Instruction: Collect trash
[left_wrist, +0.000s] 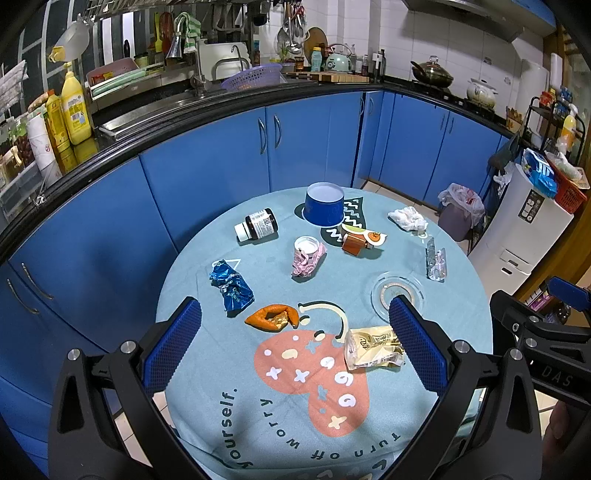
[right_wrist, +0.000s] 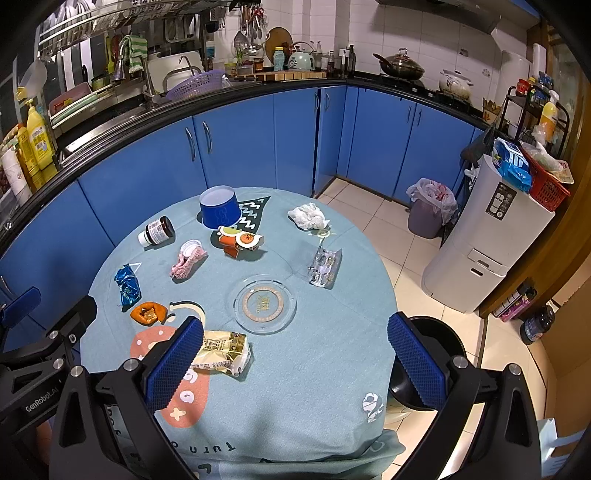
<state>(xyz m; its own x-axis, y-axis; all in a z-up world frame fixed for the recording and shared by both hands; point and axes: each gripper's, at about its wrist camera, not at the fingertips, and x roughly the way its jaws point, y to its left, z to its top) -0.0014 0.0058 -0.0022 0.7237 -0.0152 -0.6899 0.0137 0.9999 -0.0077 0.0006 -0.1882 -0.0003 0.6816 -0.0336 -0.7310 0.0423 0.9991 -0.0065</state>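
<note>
Kitchen fixtures and fittings, non-task items

Blue cabinets (left_wrist: 303, 136) under a black countertop (right_wrist: 258, 88); purple basket (left_wrist: 253, 75) beside the faucet (left_wrist: 197, 70); mint kettle (right_wrist: 300, 60); lidded wok (right_wrist: 400, 66); yellow bottle (left_wrist: 75, 107); white appliance (right_wrist: 487, 236) bearing a red crate (right_wrist: 546, 188).

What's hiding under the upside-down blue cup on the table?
The blue cup stands rim-down on the tablecloth, partly over a dark zigzag print. Whatever lies beneath it is covered by its walls, so nobody can tell from these views.

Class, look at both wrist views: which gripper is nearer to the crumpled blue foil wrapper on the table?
Left. The left gripper hangs open just behind the blue foil wrapper; the right gripper, also open, sits farther right, near the table's right edge.
</note>
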